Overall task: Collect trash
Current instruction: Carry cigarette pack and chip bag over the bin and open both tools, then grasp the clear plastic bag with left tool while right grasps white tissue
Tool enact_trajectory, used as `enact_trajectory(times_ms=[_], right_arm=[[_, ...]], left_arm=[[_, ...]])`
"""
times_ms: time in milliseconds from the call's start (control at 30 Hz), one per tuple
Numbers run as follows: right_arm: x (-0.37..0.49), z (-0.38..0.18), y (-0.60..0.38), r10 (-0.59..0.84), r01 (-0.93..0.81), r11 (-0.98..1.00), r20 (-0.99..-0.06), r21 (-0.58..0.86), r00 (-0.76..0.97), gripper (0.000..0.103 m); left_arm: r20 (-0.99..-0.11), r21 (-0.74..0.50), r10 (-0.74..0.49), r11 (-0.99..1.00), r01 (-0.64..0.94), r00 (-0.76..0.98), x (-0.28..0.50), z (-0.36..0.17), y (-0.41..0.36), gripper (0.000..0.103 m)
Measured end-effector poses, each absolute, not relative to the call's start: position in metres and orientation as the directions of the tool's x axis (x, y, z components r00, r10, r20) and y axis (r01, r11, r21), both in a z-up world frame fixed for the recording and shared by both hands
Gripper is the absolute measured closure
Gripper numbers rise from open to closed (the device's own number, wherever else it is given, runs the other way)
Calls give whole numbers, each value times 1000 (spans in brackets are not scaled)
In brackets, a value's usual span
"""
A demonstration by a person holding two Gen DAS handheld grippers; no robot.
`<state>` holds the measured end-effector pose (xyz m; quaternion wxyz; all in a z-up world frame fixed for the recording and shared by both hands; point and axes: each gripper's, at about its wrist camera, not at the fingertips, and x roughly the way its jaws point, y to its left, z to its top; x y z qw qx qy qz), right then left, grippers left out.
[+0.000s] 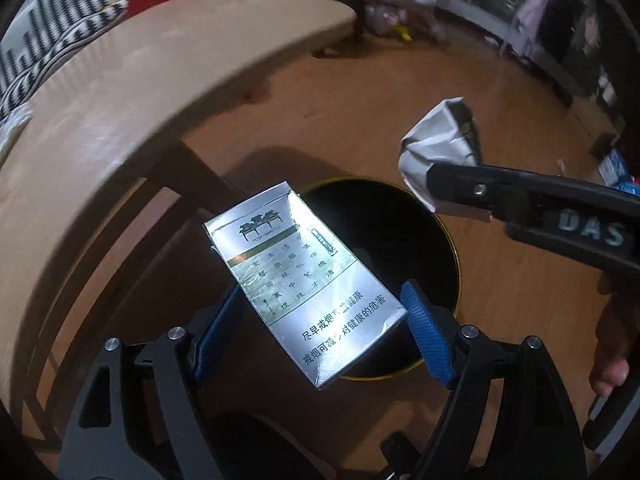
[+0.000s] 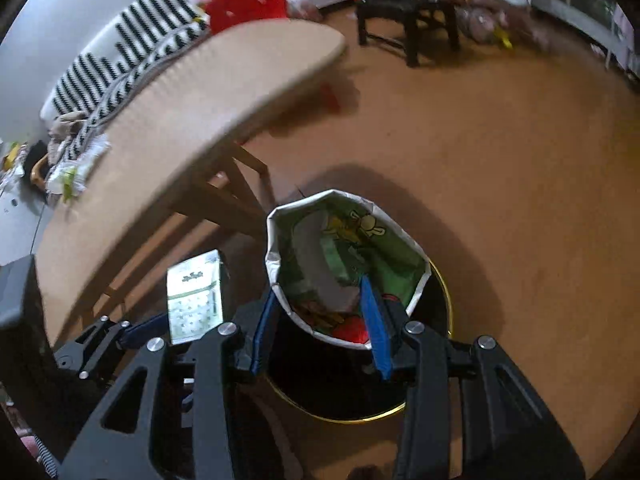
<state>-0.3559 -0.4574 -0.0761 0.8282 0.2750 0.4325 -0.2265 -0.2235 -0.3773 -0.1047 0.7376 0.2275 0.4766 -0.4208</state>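
Left gripper (image 1: 320, 312): jaws set wide, blue pads clamped on the two long edges of a silver cigarette pack (image 1: 302, 284). Pack is tilted, printed face toward the camera, held above the near rim of the black trash bin (image 1: 420, 248), which stands on the wooden floor (image 1: 500, 300). To the pack's left, the tan table (image 1: 140, 92) and its legs stand beside the bin.

Right gripper (image 2: 320, 312): jaws about half closed, pads gripping a crumpled paper carton (image 2: 348, 256), white outside, green cartoon print inside. Carton hangs directly over the bin's mouth, gold rim (image 2: 440, 280) showing beneath it. In the left wrist view the same carton appears up and right of the pack, just past the bin's far edge.

Both items are above the bin, apart from each other. Striped cloth (image 2: 132, 36) lies on the table's far side.
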Motion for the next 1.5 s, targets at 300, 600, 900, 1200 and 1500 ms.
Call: enact_trajectory(times_ms=[300, 600, 900, 1200, 1500], right_arm=[[-357, -96, -467, -119, 639, 719, -858, 273, 500, 62], [-377, -63, -485, -181, 664, 665, -789, 342, 588, 7], [-392, 16, -494, -344, 661, 681, -659, 314, 669, 7], [-255, 30, -427, -183, 460, 850, -677, 255, 713, 7], [-99, 36, -339, -43, 262, 944, -708, 203, 705, 7]], left_arm=[[-908, -80, -391, 514, 854, 150, -219, -119, -396, 26], [-912, -109, -395, 493, 863, 110, -228, -115, -398, 6], [-812, -39, -470, 636, 771, 346, -180, -24, -334, 6], [-783, 1, -209, 942, 336, 586, -32, 18, -150, 6], [-771, 43, -100, 977, 209, 628, 59, 47, -75, 6]])
